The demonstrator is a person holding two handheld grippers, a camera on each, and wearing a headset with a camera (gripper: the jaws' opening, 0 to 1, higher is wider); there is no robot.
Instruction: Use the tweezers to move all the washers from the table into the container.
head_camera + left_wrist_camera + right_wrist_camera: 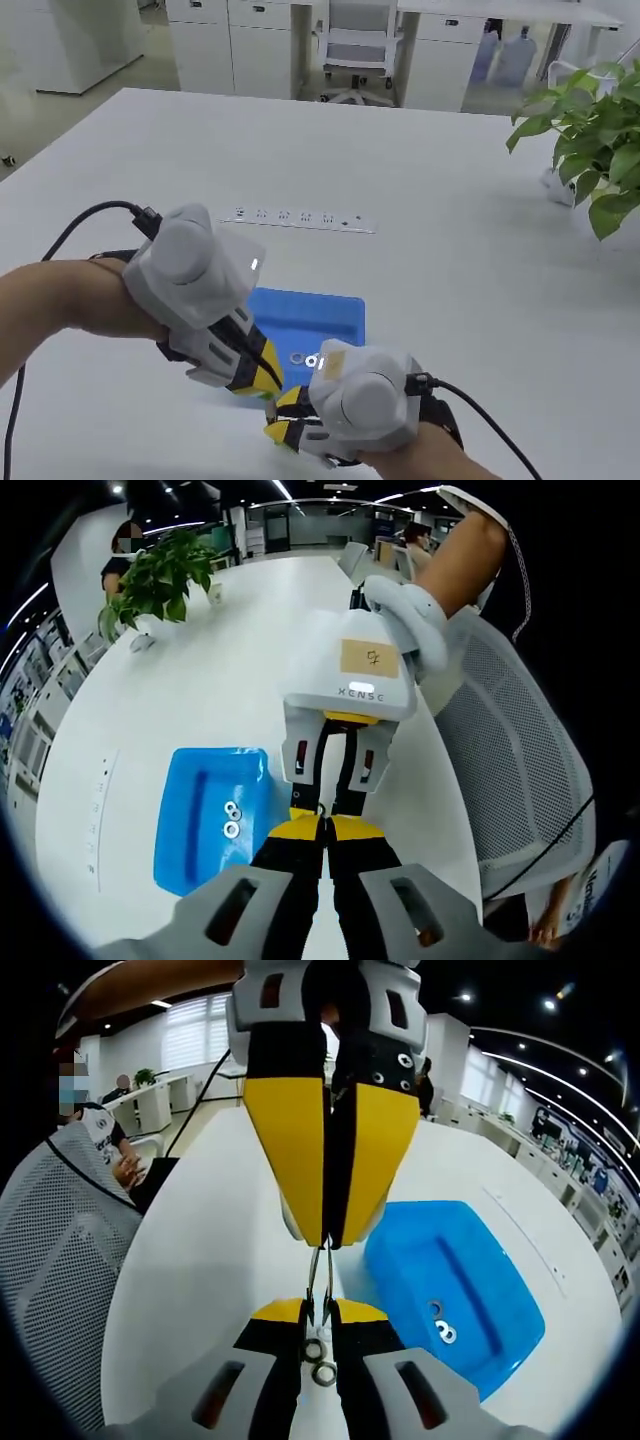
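Thin metal tweezers (318, 1282) run between the two grippers' yellow tips, which meet nose to nose. My right gripper (320, 1312) is shut on one end, and my left gripper (326, 1243) comes down from above, shut on the other end. In the head view the left gripper (268, 378) and right gripper (278, 415) touch at the near edge of the blue container (320, 315). Two washers (318, 1360) lie on the white table under the right gripper's jaws. More washers (232, 820) sit inside the container (195, 820).
A white power strip (300, 217) lies beyond the container. A potted plant (590, 140) stands at the table's far right. A mesh chair (510, 760) is at the near table edge. A cable (80, 225) trails from the left gripper.
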